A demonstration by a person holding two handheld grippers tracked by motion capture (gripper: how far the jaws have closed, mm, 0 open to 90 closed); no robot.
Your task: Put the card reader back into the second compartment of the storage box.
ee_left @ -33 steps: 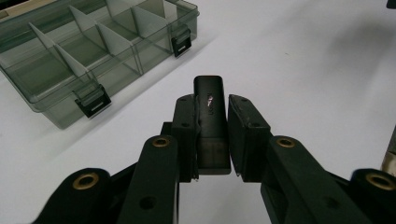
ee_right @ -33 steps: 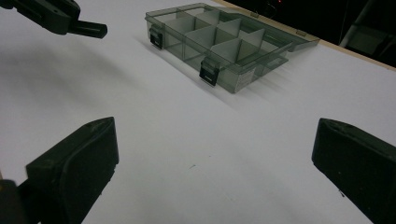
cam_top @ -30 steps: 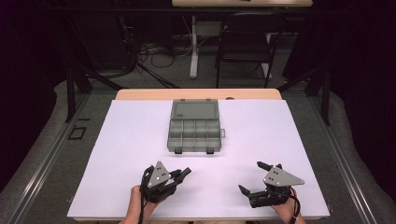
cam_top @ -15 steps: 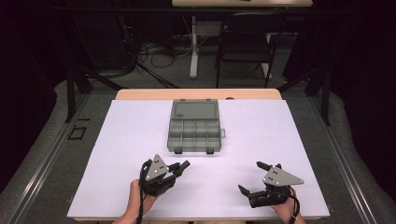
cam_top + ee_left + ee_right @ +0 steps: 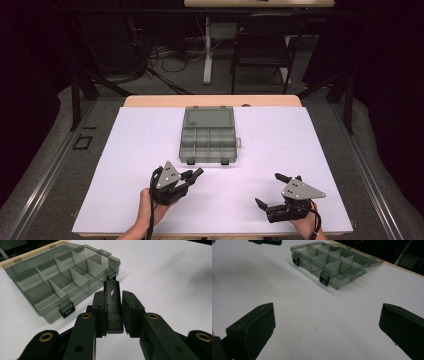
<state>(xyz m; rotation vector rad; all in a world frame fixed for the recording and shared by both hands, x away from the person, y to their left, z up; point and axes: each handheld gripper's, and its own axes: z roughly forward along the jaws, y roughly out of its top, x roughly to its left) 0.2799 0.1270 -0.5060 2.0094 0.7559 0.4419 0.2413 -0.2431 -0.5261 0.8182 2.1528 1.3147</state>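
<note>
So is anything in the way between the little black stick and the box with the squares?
Nothing visible. The left hand-held gripper holds the black stick, and only bare white table lies before the open box.

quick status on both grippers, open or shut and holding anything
Left gripper: shut on a small black stick-shaped device.
Right gripper: open, holding nothing.

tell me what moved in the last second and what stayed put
The left gripper, shut on a small black stick, eased a little forward toward the open compartment box. Nothing was taken hold of or let go. The right gripper stayed open near the table's front edge, and the box stayed where it was.
</note>
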